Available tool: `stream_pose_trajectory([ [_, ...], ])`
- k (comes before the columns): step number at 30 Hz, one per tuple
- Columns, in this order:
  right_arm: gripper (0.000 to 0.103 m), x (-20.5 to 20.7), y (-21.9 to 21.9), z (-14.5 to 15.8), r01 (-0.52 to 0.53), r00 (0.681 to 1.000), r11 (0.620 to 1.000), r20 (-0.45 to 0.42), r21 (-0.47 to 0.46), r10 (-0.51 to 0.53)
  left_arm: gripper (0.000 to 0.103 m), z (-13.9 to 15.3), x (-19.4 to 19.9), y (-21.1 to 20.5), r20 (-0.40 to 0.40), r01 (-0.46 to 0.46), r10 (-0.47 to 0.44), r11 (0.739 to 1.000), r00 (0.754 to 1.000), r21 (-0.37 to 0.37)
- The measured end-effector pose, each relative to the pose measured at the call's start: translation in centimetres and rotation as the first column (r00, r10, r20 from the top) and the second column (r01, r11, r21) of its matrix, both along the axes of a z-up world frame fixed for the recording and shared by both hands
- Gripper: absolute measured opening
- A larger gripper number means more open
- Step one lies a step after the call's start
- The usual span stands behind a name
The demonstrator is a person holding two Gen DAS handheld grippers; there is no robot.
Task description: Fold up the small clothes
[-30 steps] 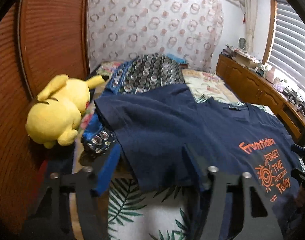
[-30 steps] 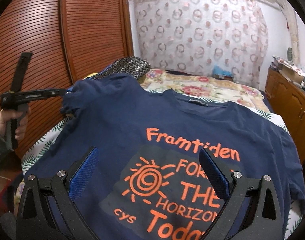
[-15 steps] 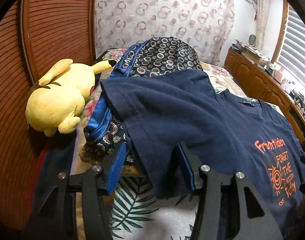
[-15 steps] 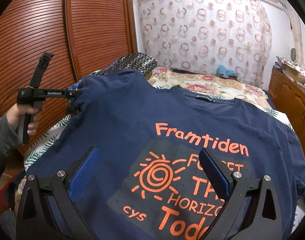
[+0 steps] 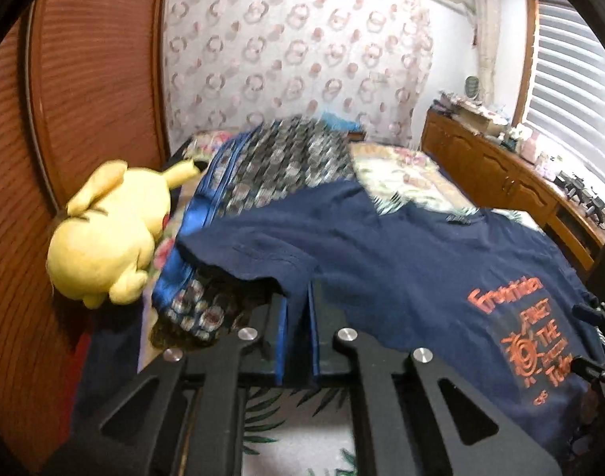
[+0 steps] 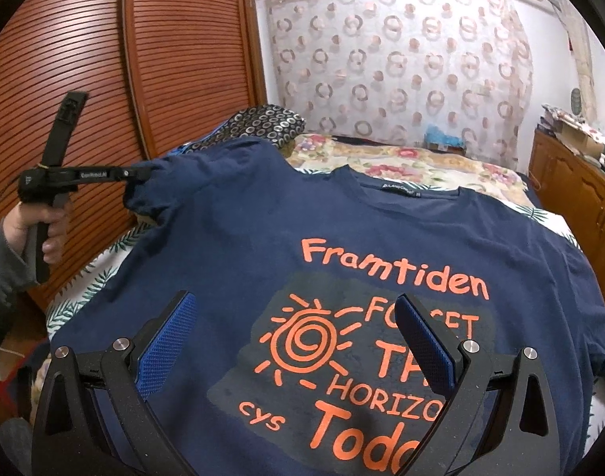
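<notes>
"Today" print [image 6: 365, 436] cut off, seemingly.

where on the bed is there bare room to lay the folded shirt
Bare floral bedspread between the t-shirt collar and the curtain. The left edge is crowded: patterned bag and yellow plush, where the left tool pinches the sleeve.

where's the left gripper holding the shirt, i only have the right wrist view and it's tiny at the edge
Observer: The left gripper is shut on the sleeve hem of the navy t-shirt.
Operator: anything beside it i can't see
Observer: A yellow plush toy lies against the wooden door, left of the sleeve.
Operator: what's under the sleeve
Observer: A blue-edged patterned fabric, bunched beneath it.
</notes>
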State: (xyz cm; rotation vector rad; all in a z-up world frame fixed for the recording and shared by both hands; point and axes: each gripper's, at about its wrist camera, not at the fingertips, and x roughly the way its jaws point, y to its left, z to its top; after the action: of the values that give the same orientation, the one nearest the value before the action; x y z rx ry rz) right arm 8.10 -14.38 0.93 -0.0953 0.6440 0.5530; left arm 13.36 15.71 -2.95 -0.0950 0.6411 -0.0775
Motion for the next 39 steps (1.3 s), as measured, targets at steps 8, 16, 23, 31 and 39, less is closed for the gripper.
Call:
stream_pose_trajectory([
  [8,0.102,0.0,-2.0,0.9,0.044,0.999,0.999,0.019,0.016,-0.044,0.005,4.4,1.2,-5.9,0.063,0.132,-0.132,0.991,0.989,0.002],
  [16,0.102,0.3,-5.9,1.6,0.122,0.992,0.991,0.017,0.045,-0.123,0.005,3.7,3.0,-13.2,0.008,0.255,-0.256,0.966,0.967,0.05],
  [23,0.102,0.5,-8.0,1.1,0.164,0.986,0.985,0.001,0.047,-0.164,0.013,1.1,2.2,-15.4,-0.072,0.311,-0.309,0.95,0.948,0.031],
  [31,0.102,0.9,-8.3,0.8,0.172,0.985,0.984,-0.002,0.037,-0.172,0.041,2.4,-1.5,-14.7,-0.024,0.323,-0.322,0.946,0.946,0.021],
  [39,0.099,2.5,-7.1,1.3,0.121,0.993,0.992,-0.007,0.015,-0.121,0.058,2.3,-4.5,-11.9,0.025,0.251,-0.252,0.968,0.967,0.025],
])
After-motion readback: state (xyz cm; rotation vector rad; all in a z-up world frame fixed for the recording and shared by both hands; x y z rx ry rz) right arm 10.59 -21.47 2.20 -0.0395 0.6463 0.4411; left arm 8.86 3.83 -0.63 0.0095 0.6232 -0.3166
